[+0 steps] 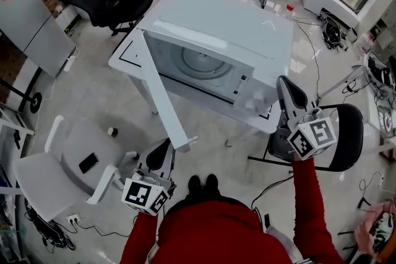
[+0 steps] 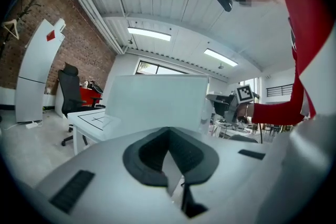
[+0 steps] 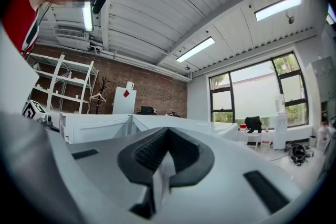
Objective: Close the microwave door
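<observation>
Left gripper (image 1: 164, 148), jaws together and empty, lies just beside the free edge of the flat white microwave door (image 1: 162, 93), which stands wide open toward the person. Right gripper (image 1: 284, 86), likewise closed on nothing, is near the front right corner of the boxy white microwave (image 1: 235, 21). Likely risks: the closed tips may slip off the thin door edge, and a hard swing may slam the door and shift the oven.
</observation>
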The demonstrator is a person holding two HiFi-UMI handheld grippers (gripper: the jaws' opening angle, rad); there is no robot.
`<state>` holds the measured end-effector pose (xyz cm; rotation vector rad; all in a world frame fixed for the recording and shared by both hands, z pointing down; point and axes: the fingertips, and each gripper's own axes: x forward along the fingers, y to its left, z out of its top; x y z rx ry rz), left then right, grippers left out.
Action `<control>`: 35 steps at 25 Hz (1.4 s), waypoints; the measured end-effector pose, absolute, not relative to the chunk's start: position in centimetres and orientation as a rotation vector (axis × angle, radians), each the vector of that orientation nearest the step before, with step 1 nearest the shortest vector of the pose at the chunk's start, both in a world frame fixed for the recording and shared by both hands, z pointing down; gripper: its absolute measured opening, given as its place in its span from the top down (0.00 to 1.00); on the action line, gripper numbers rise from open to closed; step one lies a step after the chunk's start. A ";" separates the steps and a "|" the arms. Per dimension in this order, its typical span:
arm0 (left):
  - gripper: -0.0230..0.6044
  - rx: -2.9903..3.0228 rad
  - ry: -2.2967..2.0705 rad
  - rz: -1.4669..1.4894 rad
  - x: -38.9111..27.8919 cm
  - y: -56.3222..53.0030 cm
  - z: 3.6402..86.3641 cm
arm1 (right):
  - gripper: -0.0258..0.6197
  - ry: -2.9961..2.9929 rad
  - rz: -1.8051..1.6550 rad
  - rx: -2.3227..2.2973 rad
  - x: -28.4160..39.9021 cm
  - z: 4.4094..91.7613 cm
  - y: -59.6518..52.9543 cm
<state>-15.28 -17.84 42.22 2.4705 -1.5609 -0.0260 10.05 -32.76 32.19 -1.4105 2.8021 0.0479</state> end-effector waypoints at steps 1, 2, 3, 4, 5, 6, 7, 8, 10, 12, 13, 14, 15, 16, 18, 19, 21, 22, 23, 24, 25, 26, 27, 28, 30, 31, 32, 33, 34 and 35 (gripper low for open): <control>0.97 2.483 -1.538 -0.031 -14.5 -18.3 42.2 | 0.94 2.804 0.051 -1.406 10.0 32.1 -32.7; 0.97 2.496 -1.520 -0.037 -13.7 -18.9 42.2 | 0.94 2.805 0.053 -1.400 9.9 32.1 -32.7; 0.97 2.509 -1.506 -0.042 -13.0 -19.4 42.1 | 0.94 2.804 0.053 -1.391 9.9 32.0 -32.7; 0.97 2.522 -1.494 -0.045 -12.3 -20.0 42.1 | 0.94 2.801 0.050 -1.381 9.8 32.0 -32.7; 0.97 2.534 -1.483 -0.045 -11.7 -20.6 42.1 | 0.94 2.798 0.045 -1.374 9.8 32.0 -32.8; 0.97 2.546 -1.470 -0.043 -11.1 -21.2 42.1 | 0.94 2.795 0.042 -1.369 9.8 32.0 -32.8; 0.97 2.555 -1.456 -0.040 -10.6 -21.8 42.1 | 0.94 2.795 0.041 -1.364 9.8 32.0 -32.7; 0.97 2.562 -1.441 -0.038 -10.0 -22.4 42.1 | 0.94 2.795 0.042 -1.359 9.8 32.0 -32.7; 0.97 2.563 -1.418 -0.039 -9.2 -23.3 42.1 | 0.94 2.798 0.042 -1.349 9.7 32.0 -32.7; 0.97 2.561 -1.408 -0.033 -8.5 -24.2 42.2 | 0.94 2.802 0.040 -1.340 9.5 32.0 -32.7; 0.97 2.561 -1.406 -0.025 -8.1 -24.7 42.3 | 0.94 2.803 0.040 -1.336 9.5 32.1 -32.6; 0.97 2.560 -1.407 -0.015 -7.7 -25.2 42.4 | 0.94 2.804 0.041 -1.334 9.5 32.1 -32.6; 0.97 2.557 -1.411 -0.003 -7.3 -25.8 42.5 | 0.94 2.805 0.041 -1.333 9.5 32.1 -32.6; 0.97 2.553 -1.418 0.007 -6.9 -26.3 42.5 | 0.94 2.805 0.042 -1.332 9.5 32.2 -32.6; 0.97 2.545 -1.431 0.019 -6.1 -27.4 42.5 | 0.94 2.805 0.040 -1.332 9.5 32.2 -32.5; 0.97 2.542 -1.435 0.019 -5.6 -27.9 42.4 | 0.94 2.805 0.038 -1.330 9.5 32.2 -32.5; 0.97 2.536 -1.439 0.013 -4.8 -28.6 42.1 | 0.94 2.802 0.032 -1.325 9.4 32.2 -32.4; 0.97 2.534 -1.440 0.009 -4.4 -29.0 41.9 | 0.94 2.799 0.029 -1.322 9.4 32.1 -32.3; 0.97 2.531 -1.444 0.006 -4.0 -29.3 41.8 | 0.94 2.796 0.025 -1.320 9.4 32.1 -32.3; 0.97 2.527 -1.449 0.003 -3.6 -29.7 41.7 | 0.94 2.794 0.022 -1.319 9.4 32.1 -32.2; 0.97 2.523 -1.456 0.001 -3.4 -30.0 41.7 | 0.94 2.793 0.017 -1.317 9.4 32.1 -32.2; 0.97 2.518 -1.463 -0.001 -3.1 -30.4 41.6 | 0.94 2.793 0.012 -1.314 9.4 32.2 -32.2; 0.97 2.513 -1.469 -0.004 -2.9 -30.7 41.6 | 0.94 2.792 0.006 -1.310 9.4 32.2 -32.1; 0.97 2.507 -1.473 -0.007 -2.7 -31.0 41.5 | 0.94 2.790 0.000 -1.305 9.4 32.2 -32.1; 0.97 2.490 -1.481 -0.019 -2.4 -31.5 41.4 | 0.94 2.787 -0.010 -1.297 9.5 32.2 -31.9; 0.97 2.480 -1.488 -0.029 -2.3 -31.6 41.3 | 0.94 2.785 -0.014 -1.292 9.5 32.2 -31.8; 0.97 2.469 -1.499 -0.039 -2.3 -31.6 41.3 | 0.94 2.784 -0.018 -1.287 9.5 32.1 -31.8; 0.97 2.460 -1.511 -0.049 -2.3 -31.6 41.3 | 0.94 2.783 -0.021 -1.283 9.6 32.1 -31.8; 0.97 2.450 -1.523 -0.057 -2.3 -31.6 41.2 | 0.94 2.782 -0.023 -1.280 9.6 32.0 -31.8; 0.97 2.441 -1.534 -0.062 -2.3 -31.6 41.2 | 0.94 2.780 -0.026 -1.277 9.5 32.0 -31.8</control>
